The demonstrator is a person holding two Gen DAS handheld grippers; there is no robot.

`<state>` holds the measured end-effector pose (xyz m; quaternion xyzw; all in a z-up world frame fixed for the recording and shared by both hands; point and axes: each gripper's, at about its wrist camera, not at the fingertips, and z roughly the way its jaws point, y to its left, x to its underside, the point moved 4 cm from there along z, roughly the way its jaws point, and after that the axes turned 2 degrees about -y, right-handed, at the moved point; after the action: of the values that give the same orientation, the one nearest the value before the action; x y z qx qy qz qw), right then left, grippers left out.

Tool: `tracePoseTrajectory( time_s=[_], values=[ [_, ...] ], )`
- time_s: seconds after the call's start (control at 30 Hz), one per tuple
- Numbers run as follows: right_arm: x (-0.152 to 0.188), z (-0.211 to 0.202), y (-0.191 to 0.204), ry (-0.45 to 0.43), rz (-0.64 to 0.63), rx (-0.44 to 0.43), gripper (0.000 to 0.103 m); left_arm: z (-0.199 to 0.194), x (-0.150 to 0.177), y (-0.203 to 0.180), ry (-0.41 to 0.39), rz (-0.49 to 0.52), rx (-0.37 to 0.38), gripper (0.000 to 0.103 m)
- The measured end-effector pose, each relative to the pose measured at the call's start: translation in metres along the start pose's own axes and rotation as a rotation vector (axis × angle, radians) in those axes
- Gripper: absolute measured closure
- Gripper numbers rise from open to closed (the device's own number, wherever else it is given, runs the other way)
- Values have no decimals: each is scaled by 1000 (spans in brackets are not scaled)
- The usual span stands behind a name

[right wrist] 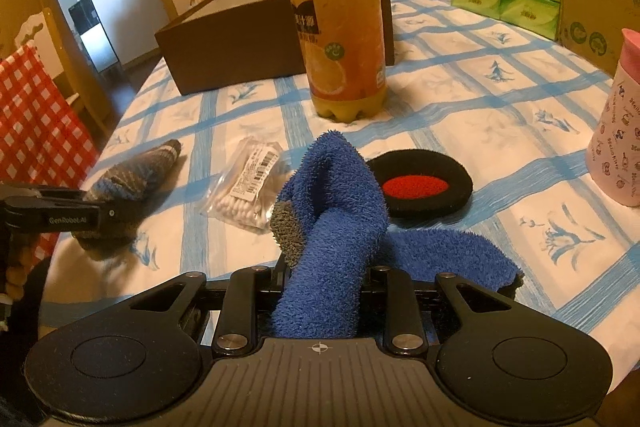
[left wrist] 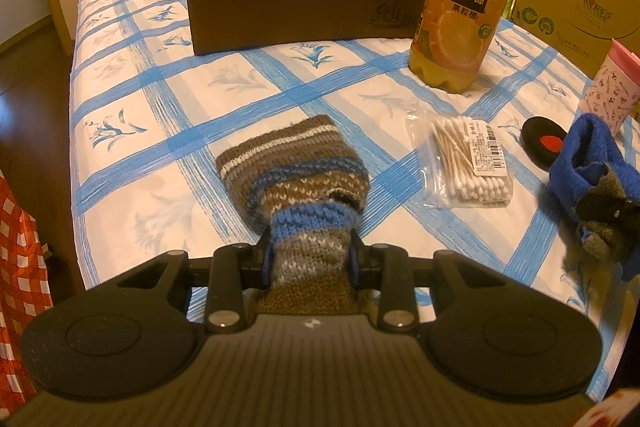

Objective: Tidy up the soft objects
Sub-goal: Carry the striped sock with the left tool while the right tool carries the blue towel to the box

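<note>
Your left hand-held gripper (left wrist: 310, 259) is clamped on the striped knit sock (left wrist: 296, 167), whose toe rests on the desk (left wrist: 168, 99) toward 12 o'clock. Your right hand-held gripper (right wrist: 326, 279) pinches the blue fuzzy sock (right wrist: 336, 195). Cotton swab bag (right wrist: 248, 187) lies between the socks; juice bottle (right wrist: 340, 27) at 12.

Both tools are matte black plastic. The left gripper (left wrist: 311, 259) has a ribbed grey base, two round side discs, silver screws and blue pads (left wrist: 266, 259). The right gripper (right wrist: 326, 275) looks the same; white "GenRobot.AI" lettering marks the left one's finger.
</note>
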<state>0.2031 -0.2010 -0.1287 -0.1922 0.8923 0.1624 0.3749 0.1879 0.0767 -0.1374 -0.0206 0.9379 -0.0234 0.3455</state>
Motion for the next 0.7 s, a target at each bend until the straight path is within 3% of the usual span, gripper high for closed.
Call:
tracePoseTrajectory(
  time_s=[0.4,0.7],
  values=[
    [-12,-28,-11,-62,57,-10,77,-7,-8,-1,-17,3,9,73],
    [-41,-58,-23,-145,84,-25,77,-23,-24,-1,-69,8,17,73]
  ],
)
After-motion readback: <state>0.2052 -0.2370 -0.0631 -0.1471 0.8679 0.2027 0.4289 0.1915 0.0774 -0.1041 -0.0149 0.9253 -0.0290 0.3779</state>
